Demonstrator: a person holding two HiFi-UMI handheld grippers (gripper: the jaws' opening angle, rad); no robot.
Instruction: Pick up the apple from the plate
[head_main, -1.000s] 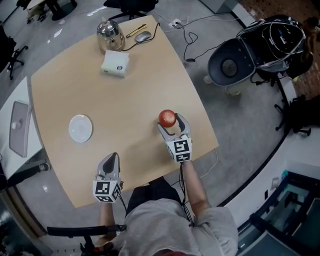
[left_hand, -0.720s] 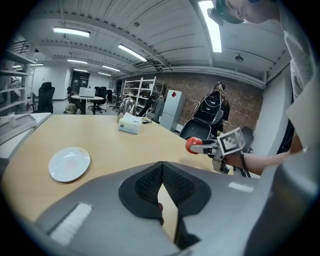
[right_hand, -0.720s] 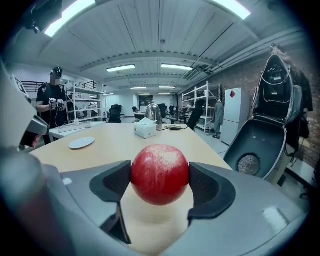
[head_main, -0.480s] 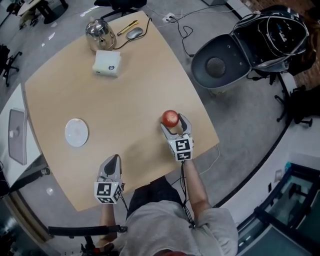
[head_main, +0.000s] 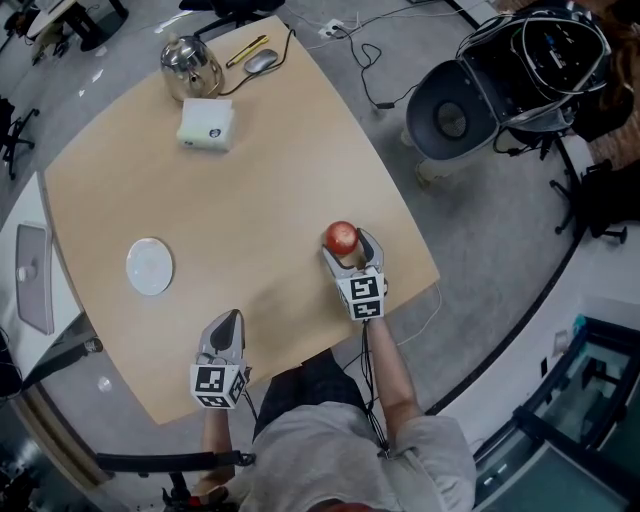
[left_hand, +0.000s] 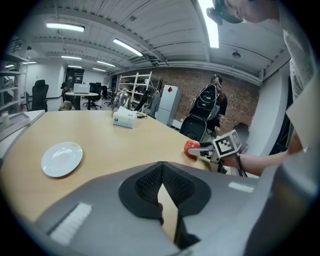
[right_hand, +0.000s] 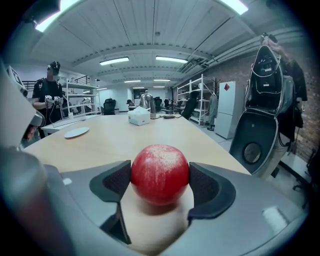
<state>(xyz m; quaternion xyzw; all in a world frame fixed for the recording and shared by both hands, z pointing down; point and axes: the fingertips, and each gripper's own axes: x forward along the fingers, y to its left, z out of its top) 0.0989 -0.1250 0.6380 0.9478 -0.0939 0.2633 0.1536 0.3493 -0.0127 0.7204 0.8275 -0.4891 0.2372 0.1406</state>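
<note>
Gripping red apple (right_hand: 159, 173) across its middle with right gripper (right_hand: 160, 181) jaws; probably firm, smooth, slippery. Left gripper (left_hand: 161, 186) jaws together, empty.

each gripper is a light grey plastic shell that narrows into two curved fingers. the left gripper (head_main: 228, 318) and the right gripper (head_main: 349, 250) each carry a white cube (head_main: 216, 383) at the rear, printed with black square markers. black pads (left_hand: 145, 184) with a fine mesh texture line the inside of the fingertips, set in rounded dark housings. a pale ribbed patch (left_hand: 65, 223) marks the top of each left finger. a thin black cable (head_main: 365, 365) runs back from the right gripper along the forearm. the person wears a grey short-sleeved shirt (head_main: 340, 455) and dark trousers (head_main: 305, 382).
</note>
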